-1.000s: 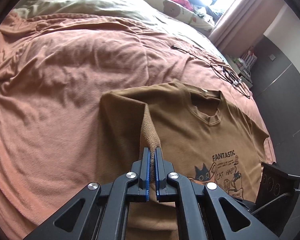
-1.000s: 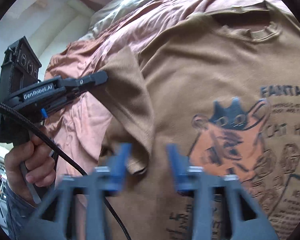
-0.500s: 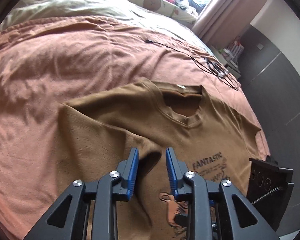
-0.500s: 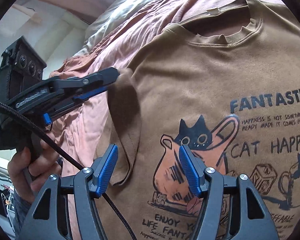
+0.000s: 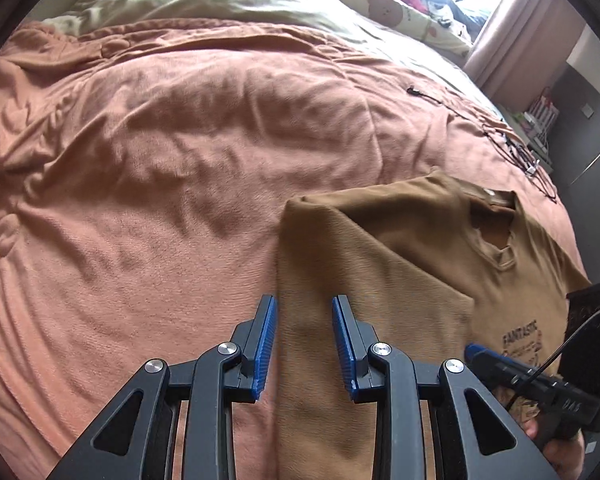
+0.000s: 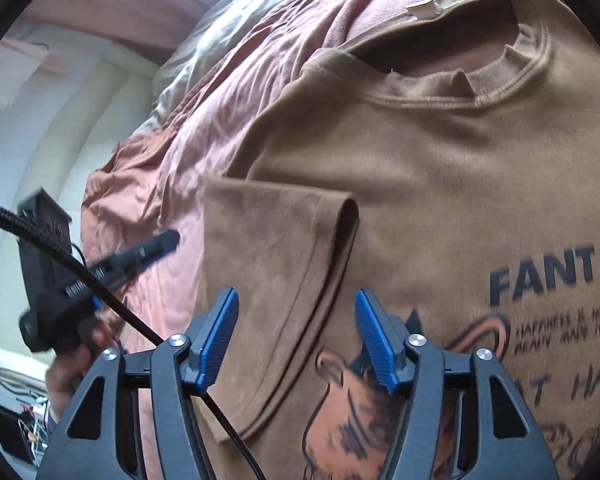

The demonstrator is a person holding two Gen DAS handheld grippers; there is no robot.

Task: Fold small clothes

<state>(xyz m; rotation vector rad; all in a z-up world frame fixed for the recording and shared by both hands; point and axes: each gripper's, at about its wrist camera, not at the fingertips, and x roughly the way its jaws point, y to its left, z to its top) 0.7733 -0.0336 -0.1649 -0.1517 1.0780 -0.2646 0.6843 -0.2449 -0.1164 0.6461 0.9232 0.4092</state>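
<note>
Left wrist view shows the left tongs (image 5: 304, 344) with the jaws apart and nothing between them, hanging just above the left edge of the brown T-shirt (image 5: 400, 264), which lies flat on the bed's pink-brown blanket (image 5: 160, 168). The left sleeve (image 6: 268, 264) is folded inward over the chest, and its hem reaches the cat print (image 6: 356, 400). The right tongs (image 6: 296, 340) are also apart and empty, over this sleeve.

I judge that the step in hand is the sleeve fold, and that it looks done on this side. To do it well, the folded edge should run straight from the shoulder down along the body, so it is good to press the fold flat before going on. The far right sleeve is not folded yet, as far as the left wrist view shows. For it, take only the top layers near the hem, lift low, and lay it across without pulling the collar (image 6: 496, 92) out of shape. The cable (image 5: 512, 148) on the blanket is well apart.
</note>
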